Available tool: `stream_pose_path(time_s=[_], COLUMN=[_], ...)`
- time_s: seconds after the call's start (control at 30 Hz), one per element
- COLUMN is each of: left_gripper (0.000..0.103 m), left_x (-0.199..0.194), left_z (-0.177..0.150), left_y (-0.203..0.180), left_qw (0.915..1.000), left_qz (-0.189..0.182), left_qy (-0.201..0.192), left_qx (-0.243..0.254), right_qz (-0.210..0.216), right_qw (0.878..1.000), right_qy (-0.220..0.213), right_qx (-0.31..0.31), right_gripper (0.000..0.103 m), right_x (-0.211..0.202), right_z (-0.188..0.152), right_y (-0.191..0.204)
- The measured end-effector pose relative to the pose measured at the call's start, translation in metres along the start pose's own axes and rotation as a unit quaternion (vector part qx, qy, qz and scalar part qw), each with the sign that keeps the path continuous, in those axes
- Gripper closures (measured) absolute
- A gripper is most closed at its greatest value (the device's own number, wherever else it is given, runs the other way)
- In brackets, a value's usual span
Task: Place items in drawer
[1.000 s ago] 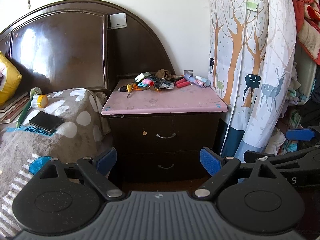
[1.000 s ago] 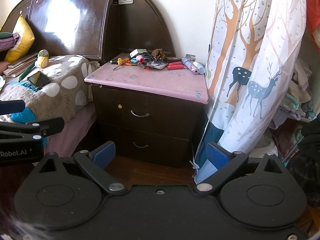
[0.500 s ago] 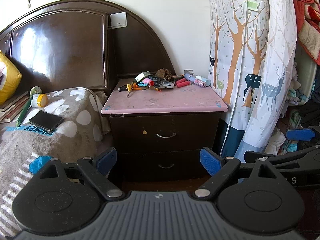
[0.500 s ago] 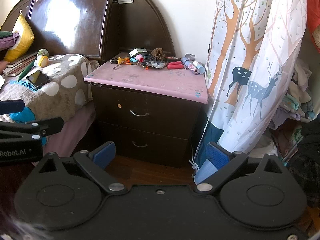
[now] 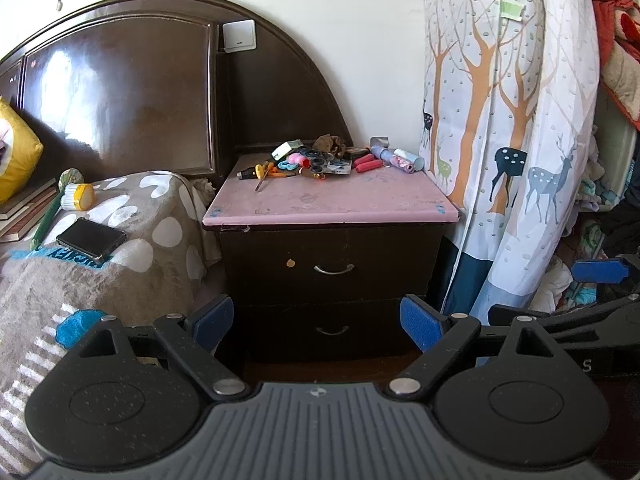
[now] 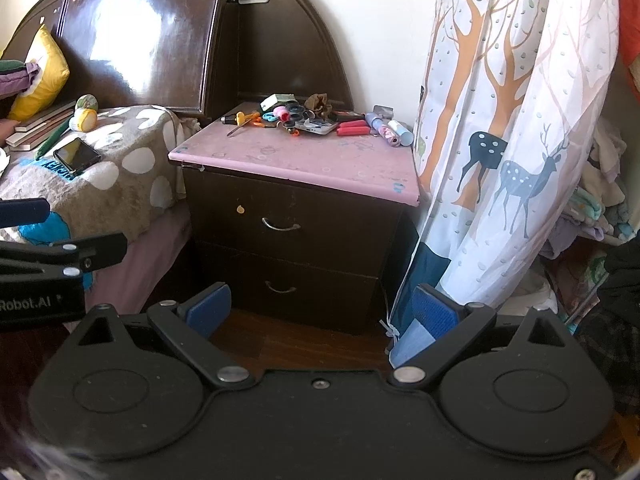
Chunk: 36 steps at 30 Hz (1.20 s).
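A dark nightstand (image 5: 332, 268) (image 6: 296, 232) with a pink top stands ahead, both drawers closed: upper handle (image 5: 334, 269) (image 6: 281, 225), lower handle (image 5: 332, 331) (image 6: 280, 289). Small items crowd the back of the top: a yellow-handled screwdriver (image 5: 256, 172) (image 6: 239, 119), red handles (image 5: 368, 165) (image 6: 352, 128), dark rings, a white tray (image 5: 338, 166), a small folded umbrella (image 5: 400, 159) (image 6: 390, 131). My left gripper (image 5: 316, 320) is open and empty, well short of the nightstand. My right gripper (image 6: 320, 310) is also open and empty.
A bed with a grey spotted blanket (image 5: 120, 216) lies left, holding a black phone (image 5: 91, 238) (image 6: 77, 154) and a yellow-capped jar (image 5: 80, 197). A deer-print curtain (image 5: 508, 140) (image 6: 508, 128) hangs right of the nightstand. Wooden floor (image 6: 304, 344) lies in front.
Both grippers have drifted slightly closer to the nightstand; both stay open and nothing on the nightstand has moved.
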<state>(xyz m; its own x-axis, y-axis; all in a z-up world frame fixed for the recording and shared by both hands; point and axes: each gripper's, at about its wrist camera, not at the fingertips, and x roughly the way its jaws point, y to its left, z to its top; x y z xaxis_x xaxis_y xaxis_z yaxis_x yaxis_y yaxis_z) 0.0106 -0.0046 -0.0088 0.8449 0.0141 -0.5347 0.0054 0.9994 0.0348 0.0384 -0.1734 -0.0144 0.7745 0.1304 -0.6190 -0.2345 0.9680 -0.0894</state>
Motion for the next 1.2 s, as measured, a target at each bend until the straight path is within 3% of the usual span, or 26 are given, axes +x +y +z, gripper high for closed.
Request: stream_pose_path(time_s=[0.37, 0.43, 0.5, 0.9, 1.2], left_gripper=[0.012, 0.001, 0.001, 0.001, 0.001], left_x=[0.034, 0.042, 0.050, 0.104, 0.157], left_z=[0.024, 0.028, 0.033, 0.069, 0.095], left_y=[0.015, 0.018, 0.021, 0.041, 0.067], left_qw=[0.9998, 0.9997, 0.9996, 0.9990, 0.9958], left_qz=[-0.020, -0.023, -0.027, -0.033, -0.045], left_qy=[-0.006, -0.007, -0.008, -0.031, -0.041], left_qx=[-0.005, -0.005, -0.006, -0.004, -0.068], right_qz=[0.019, 0.025, 0.032, 0.054, 0.068], right_qw=[1.000, 1.000, 0.999, 0.985, 0.973], right_qy=[-0.015, -0.017, -0.022, -0.052, -0.038], right_qx=[-0.010, -0.007, -0.010, -0.152, -0.218], right_gripper=[0.004, 0.004, 0.003, 0.001, 0.001], right_x=[0.029, 0.038, 0.046, 0.100, 0.158], right_z=[0.010, 0.012, 0.013, 0.029, 0.044], right_y=[-0.005, -0.007, -0.007, 0.017, 0.030])
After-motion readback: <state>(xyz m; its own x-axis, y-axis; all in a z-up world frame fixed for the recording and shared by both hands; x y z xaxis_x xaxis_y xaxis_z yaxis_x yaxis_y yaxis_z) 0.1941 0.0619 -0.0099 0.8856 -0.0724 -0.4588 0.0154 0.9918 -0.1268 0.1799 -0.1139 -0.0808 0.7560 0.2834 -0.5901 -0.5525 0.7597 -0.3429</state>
